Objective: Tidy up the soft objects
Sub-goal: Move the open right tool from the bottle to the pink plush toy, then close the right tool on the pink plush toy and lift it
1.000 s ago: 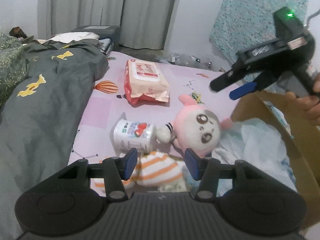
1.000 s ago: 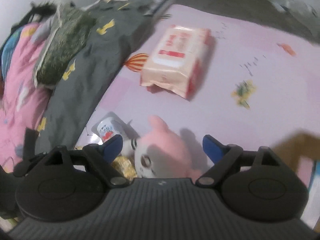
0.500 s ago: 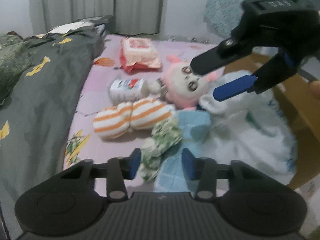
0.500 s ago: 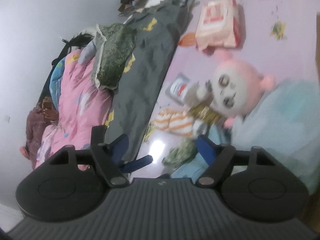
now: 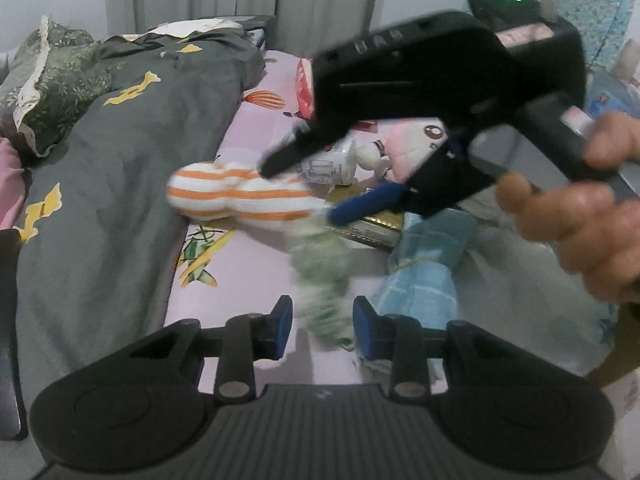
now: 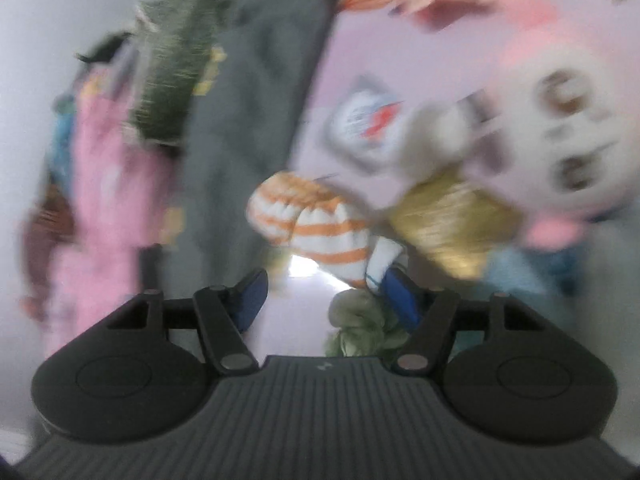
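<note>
Green cloth [image 5: 320, 280] lies on the bed between the left gripper's [image 5: 322, 327] closing fingers, not yet pinched. Right gripper [image 6: 320, 292] closing beside striped sock [image 6: 316, 228], nothing gripped. Cloth judged light, limp; best pinched mid-bundle.

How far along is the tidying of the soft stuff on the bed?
Nothing looks sorted yet. Left gripper is closing around the green cloth; right gripper is closing by the striped sock. Plush and blue towel still lie loose.
</note>
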Demonstrator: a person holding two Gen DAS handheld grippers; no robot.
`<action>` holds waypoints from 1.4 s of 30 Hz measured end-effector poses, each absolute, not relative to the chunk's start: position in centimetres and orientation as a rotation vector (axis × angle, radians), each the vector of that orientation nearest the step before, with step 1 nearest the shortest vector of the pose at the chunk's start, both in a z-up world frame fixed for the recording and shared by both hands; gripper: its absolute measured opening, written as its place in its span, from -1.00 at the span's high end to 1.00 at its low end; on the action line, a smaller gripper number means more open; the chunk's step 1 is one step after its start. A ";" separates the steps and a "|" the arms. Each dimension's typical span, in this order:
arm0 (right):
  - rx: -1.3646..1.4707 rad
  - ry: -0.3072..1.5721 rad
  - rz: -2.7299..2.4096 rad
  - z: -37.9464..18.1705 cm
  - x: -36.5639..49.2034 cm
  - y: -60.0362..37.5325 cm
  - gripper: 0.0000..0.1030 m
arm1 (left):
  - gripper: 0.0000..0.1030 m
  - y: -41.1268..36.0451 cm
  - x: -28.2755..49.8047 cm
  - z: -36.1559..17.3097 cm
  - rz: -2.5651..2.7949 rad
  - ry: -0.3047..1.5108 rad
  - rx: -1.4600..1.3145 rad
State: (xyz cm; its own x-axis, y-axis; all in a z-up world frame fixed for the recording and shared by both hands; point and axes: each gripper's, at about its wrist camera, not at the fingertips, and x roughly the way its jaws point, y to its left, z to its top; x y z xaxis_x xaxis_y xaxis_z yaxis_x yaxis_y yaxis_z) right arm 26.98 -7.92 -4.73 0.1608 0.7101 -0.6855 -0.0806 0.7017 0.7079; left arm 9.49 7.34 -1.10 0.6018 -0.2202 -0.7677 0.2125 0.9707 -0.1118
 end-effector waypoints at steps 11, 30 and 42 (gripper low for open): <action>0.475 1.190 0.486 0.5 22.6 -13.3 -0.27 | 0.00 3.9 9.2 0.0 -0.469 0.866 -0.005; 0.446 1.095 0.393 4.0 26.1 -16.9 -0.42 | -0.04 2.5 11.8 0.0 -0.424 0.881 0.036; 0.266 1.202 0.381 -1.1 35.1 -19.0 -0.75 | -0.30 -1.1 19.4 -0.3 -0.387 0.813 -0.039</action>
